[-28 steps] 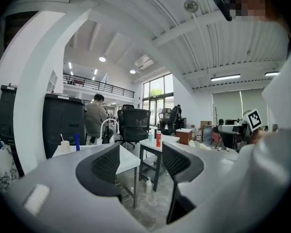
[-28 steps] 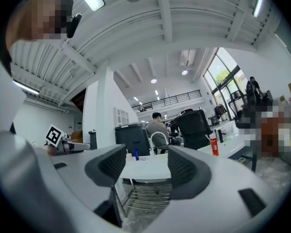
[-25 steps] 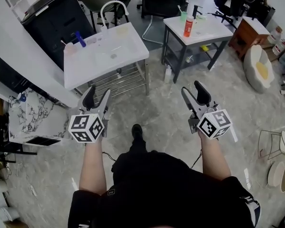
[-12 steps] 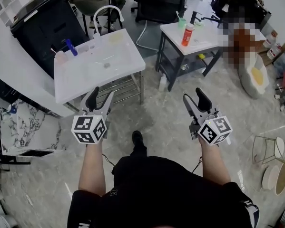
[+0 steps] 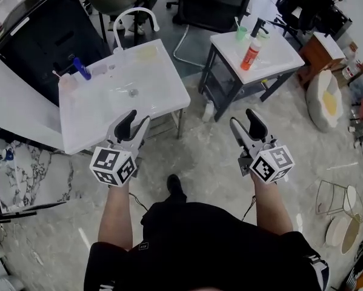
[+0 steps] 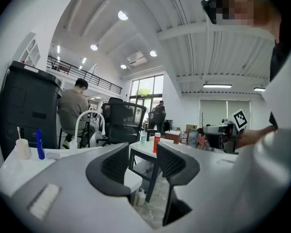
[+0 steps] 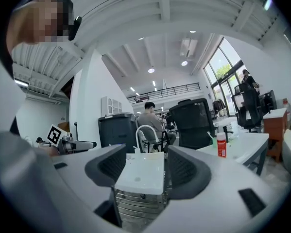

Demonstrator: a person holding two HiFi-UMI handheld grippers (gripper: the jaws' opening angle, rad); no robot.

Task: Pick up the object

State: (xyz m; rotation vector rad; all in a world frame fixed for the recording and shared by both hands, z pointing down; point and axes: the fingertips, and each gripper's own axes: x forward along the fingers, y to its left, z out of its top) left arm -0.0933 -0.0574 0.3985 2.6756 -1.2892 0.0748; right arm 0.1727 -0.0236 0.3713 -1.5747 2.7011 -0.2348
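Both grippers are held level at waist height over the floor, with nothing in them. My left gripper [image 5: 134, 121] [image 6: 144, 160] reaches the front edge of the white sink stand [image 5: 120, 96]. Its jaws have just been closing and still stand apart with nothing between them. My right gripper [image 5: 245, 120] [image 7: 141, 166] is open over bare floor in front of the small white table [image 5: 278, 56]. An orange bottle [image 5: 251, 52] [image 6: 156, 142] [image 7: 221, 145] and a green cup [image 5: 242, 33] stand on that table. A blue-handled item [image 5: 81, 68] [image 6: 40, 143] stands at the sink's back left.
A white arched faucet [image 5: 133, 17] rises behind the sink. Behind it are a black cabinet [image 5: 36, 35], a seated person and a black office chair [image 5: 217, 2]. A small white bottle [image 5: 208, 111] stands on the floor between sink stand and table. Clutter lines the right side.
Both grippers have travelled forward across the floor towards the sink stand and the small table, which now lie closer. The left jaws look slightly narrower than before.
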